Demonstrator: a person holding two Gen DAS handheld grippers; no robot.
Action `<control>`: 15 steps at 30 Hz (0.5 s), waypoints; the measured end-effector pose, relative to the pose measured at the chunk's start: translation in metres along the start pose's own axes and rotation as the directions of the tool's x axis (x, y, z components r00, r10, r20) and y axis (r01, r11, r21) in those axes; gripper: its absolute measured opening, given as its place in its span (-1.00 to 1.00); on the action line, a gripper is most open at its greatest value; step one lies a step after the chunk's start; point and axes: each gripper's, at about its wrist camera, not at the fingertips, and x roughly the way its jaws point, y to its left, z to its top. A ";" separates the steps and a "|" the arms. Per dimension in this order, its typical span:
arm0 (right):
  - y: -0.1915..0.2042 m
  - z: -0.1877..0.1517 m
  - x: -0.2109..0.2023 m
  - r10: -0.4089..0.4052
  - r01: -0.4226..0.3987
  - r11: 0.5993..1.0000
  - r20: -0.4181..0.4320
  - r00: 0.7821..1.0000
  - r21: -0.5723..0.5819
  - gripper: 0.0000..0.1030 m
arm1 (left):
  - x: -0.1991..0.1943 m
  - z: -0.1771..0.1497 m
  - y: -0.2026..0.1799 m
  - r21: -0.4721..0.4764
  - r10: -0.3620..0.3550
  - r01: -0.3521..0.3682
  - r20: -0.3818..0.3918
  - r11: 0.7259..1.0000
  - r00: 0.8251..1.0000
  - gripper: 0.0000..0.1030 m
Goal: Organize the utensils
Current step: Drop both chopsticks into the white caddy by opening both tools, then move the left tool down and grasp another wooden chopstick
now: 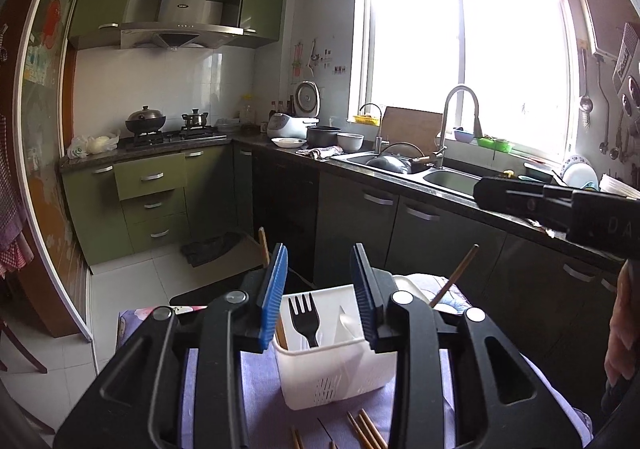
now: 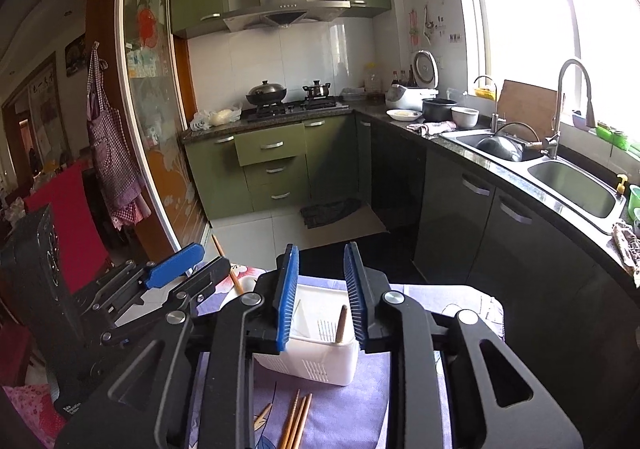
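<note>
White utensil caddy (image 1: 340, 365) stood on the purple-clothed tabletop (image 2: 352, 417), near its middle, divided into compartments. A black plastic fork (image 1: 305, 319) stood tines-up in the compartment seen between the blue pads of the left hand-held gripper (image 1: 320, 301); brown chopstick ends showed in the caddy's left corner, partly hidden behind the left pad. In the right wrist view a single brown stick-like handle (image 2: 342, 323) stood upright in the caddy's near compartment; what utensil it belonged to could not be told. Loose wooden chopsticks (image 2: 296, 423) lay flat on the cloth just in front of the caddy, on the near side. One more chopstick (image 1: 454, 276) leaned tilted beyond the caddy to the right, its lower end out of sight behind the gripper frame. Left hand-held gripper hovered above the caddy, jaws spread, nothing between them. Right hand-held gripper (image 2: 322, 297) likewise over the caddy, jaws spread and holding nothing; its own frame blocked much of the caddy's near rim. Each gripper appeared at the edge of the other's view, the two side by side and apart. Beyond the tabletop: dark cabinets under a counter with a double sink (image 2: 572, 185) and tall faucet (image 2: 572, 101) below a bright window, green cabinets and a gas stove carrying a black wok (image 2: 266, 92) on the far wall, a checked apron (image 2: 112, 153) hanging at the left.
</note>
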 end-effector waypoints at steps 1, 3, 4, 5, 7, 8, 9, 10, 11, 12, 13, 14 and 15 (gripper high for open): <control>0.001 -0.001 -0.012 -0.002 0.002 1.000 0.015 1.000 -0.002 -0.50 | -0.008 -0.002 0.002 -0.011 0.001 -0.001 -0.015 1.000 1.000 -0.37; 0.001 -0.006 -0.034 -0.006 0.006 1.000 0.045 0.999 -0.005 -0.42 | -0.018 -0.009 0.006 -0.027 0.001 -0.003 -0.070 1.000 0.998 -0.35; 0.000 -0.009 -0.044 -0.009 0.010 1.000 0.052 0.999 -0.005 -0.35 | -0.021 -0.015 0.008 -0.032 0.010 -0.014 -0.111 0.999 0.994 -0.35; -0.001 -0.014 -0.053 -0.011 0.011 1.000 0.052 0.999 -0.005 -0.32 | -0.022 -0.023 0.010 -0.036 0.025 -0.032 -0.161 0.999 0.987 -0.36; -0.002 -0.030 -0.064 -0.007 0.007 1.000 0.029 1.000 -0.007 -0.32 | -0.019 -0.045 0.015 -0.048 0.032 -0.047 -0.278 0.998 0.960 -0.36; -0.003 -0.040 -0.066 -0.011 0.011 1.000 0.007 1.000 -0.010 -0.32 | -0.015 -0.057 0.018 -0.050 0.037 -0.057 -0.343 0.997 0.939 -0.36; -0.003 -0.053 -0.066 -0.013 0.012 1.000 -0.023 1.000 -0.015 -0.32 | -0.012 -0.070 0.020 -0.057 0.030 -0.058 -0.397 0.997 0.917 -0.36; -0.002 -0.067 -0.064 -0.016 0.014 1.000 -0.061 0.998 -0.023 -0.31 | -0.007 -0.082 0.022 -0.071 0.022 -0.060 -0.450 0.996 0.893 -0.36; -0.001 -0.083 -0.059 -0.024 0.020 0.999 -0.110 0.994 -0.031 -0.31 | -0.003 -0.095 0.025 -0.081 0.016 -0.064 -0.494 0.995 0.869 -0.41; 0.000 -0.101 -0.051 -0.031 0.025 0.999 -0.162 0.986 -0.039 -0.31 | 0.002 -0.107 0.026 -0.090 0.008 -0.066 -0.535 0.994 0.845 -0.48; 0.000 -0.118 -0.042 -0.036 0.027 0.998 -0.204 0.978 -0.048 -0.31 | 0.007 -0.117 0.026 -0.090 0.007 -0.070 -0.566 0.993 0.824 -0.51; 0.001 -0.135 -0.032 -0.042 0.029 0.998 -0.250 0.967 -0.057 -0.31 | 0.011 -0.126 0.026 -0.085 0.012 -0.077 -0.588 0.993 0.808 -0.54; 0.002 -0.151 -0.022 -0.045 0.029 0.998 -0.288 0.957 -0.057 -0.31 | 0.014 -0.133 0.025 -0.079 0.017 -0.081 -0.601 0.994 0.799 -0.55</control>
